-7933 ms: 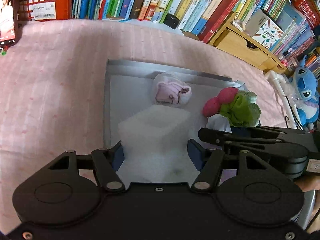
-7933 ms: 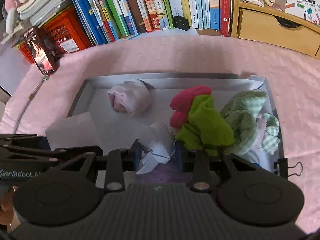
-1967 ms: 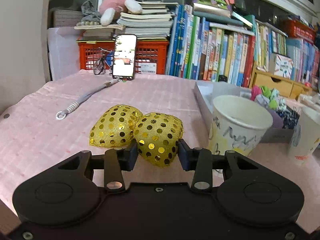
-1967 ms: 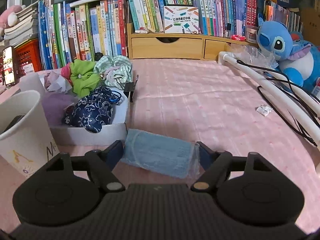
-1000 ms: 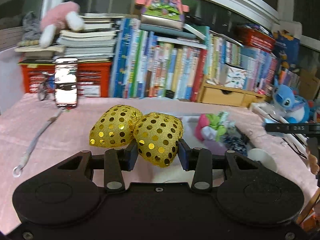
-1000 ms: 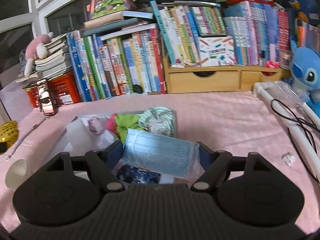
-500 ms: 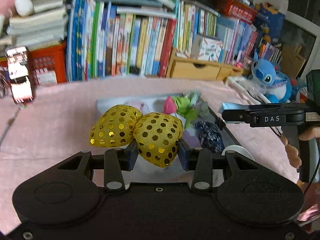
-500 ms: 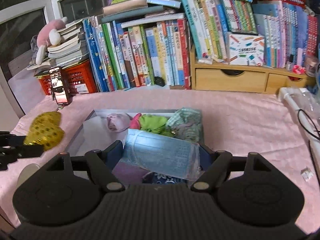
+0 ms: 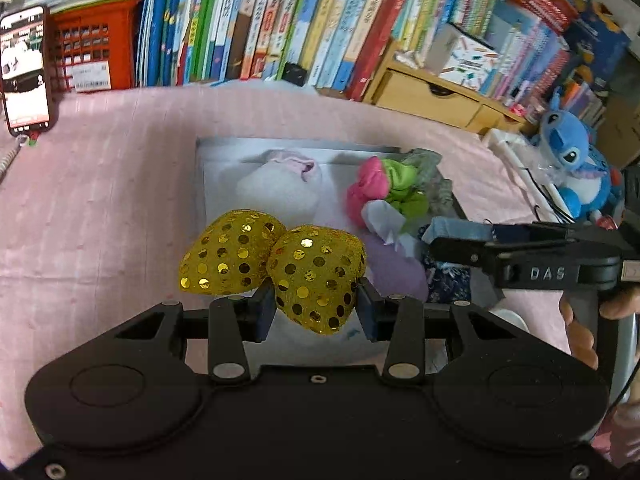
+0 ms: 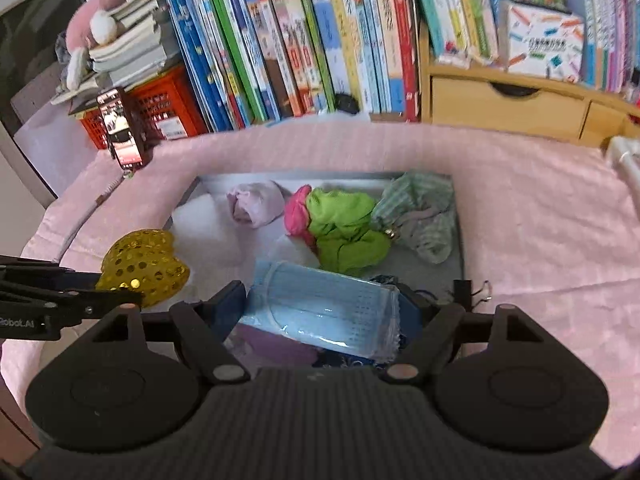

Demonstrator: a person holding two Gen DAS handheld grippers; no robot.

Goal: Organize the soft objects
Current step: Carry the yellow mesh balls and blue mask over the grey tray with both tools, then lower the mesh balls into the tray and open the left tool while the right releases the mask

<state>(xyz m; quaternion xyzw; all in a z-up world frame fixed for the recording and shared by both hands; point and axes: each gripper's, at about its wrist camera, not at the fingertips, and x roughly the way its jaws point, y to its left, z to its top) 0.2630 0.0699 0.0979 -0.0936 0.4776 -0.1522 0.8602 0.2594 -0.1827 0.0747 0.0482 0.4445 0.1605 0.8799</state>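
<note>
Left gripper [image 9: 316,306] clenched on gold sequin heart [image 9: 314,282], right gripper [image 10: 322,308] grasping blue mask pack [image 10: 324,306]; lower into tray [image 10: 460,248] bare left side, then release.

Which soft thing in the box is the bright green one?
The green cloth in the middle of the box, between the pink bundle and the striped pale-green cloth.

Both grippers are chunky black plastic, left gripper [image 9: 316,312] with blue pads and silver screws, right gripper [image 10: 322,314] ribbed on top, "DAS" lettering along its side.
</note>
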